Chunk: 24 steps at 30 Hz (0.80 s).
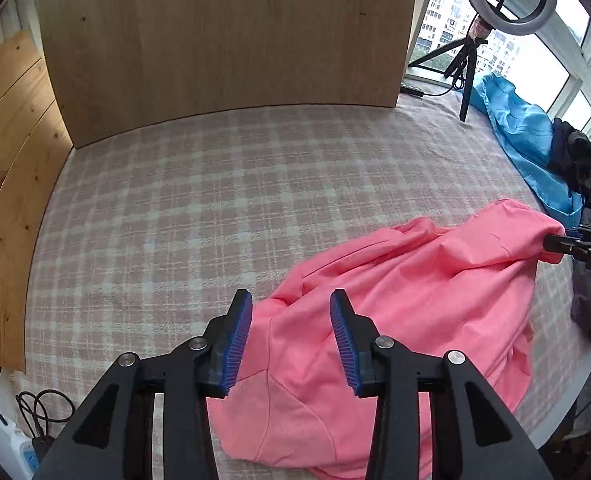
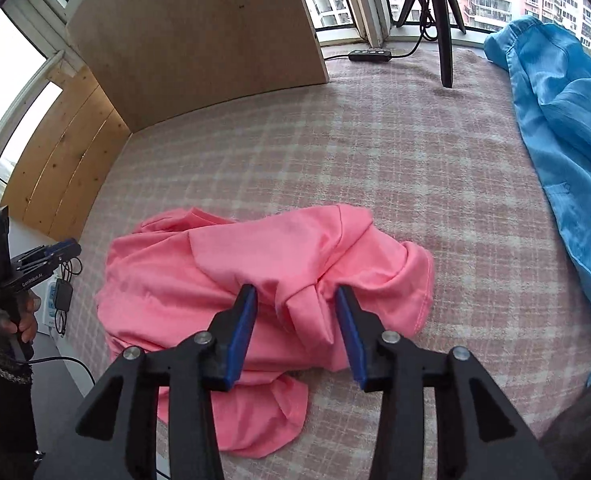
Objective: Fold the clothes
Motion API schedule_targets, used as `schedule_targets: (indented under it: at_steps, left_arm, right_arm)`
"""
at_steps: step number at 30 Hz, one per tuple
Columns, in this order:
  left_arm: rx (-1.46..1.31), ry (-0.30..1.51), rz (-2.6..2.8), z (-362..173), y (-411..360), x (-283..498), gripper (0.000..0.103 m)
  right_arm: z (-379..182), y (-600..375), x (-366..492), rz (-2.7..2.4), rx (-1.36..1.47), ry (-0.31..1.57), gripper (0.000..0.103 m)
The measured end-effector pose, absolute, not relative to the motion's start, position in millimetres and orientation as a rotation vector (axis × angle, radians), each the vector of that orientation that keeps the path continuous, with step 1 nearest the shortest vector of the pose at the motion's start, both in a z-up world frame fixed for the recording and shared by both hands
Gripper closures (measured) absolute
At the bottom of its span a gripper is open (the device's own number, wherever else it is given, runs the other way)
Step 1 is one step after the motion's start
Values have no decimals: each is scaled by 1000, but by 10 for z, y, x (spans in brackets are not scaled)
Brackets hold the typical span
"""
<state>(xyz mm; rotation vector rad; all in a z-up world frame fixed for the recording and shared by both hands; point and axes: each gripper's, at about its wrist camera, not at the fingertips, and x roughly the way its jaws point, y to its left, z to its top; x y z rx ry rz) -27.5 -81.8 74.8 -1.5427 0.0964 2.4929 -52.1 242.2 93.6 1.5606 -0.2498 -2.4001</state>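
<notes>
Pink T-shirt [image 2: 255, 264] lies crumpled on the checked bench [image 1: 215, 200]; left gripper [image 1: 291, 340] and right gripper [image 2: 295, 332] fingers spread wide, empty, poised for flattening.

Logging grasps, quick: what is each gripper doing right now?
Left gripper: open, above the pink shirt, holding nothing.
Right gripper: open, a shirt fold between its jaws, not clamped.

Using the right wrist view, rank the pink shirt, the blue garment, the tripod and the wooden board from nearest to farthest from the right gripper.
1. Pink shirt, between the right gripper's open fingers.
2. Blue garment, along the right edge.
3. Tripod and wooden board, both at the far end, too close to call.
</notes>
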Motion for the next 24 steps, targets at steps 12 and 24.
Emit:
schedule_targets:
  at_steps: [12,24]
  left_arm:
    - [-1650,409,2340,214,-38,-709,101]
    - [-1449,172,2539,1066,-1013,-10,102]
  right_arm:
    - [785,2805,89,-2400,1613,-220,99]
    - [1088,2741,257,-2329,1528,-160,73]
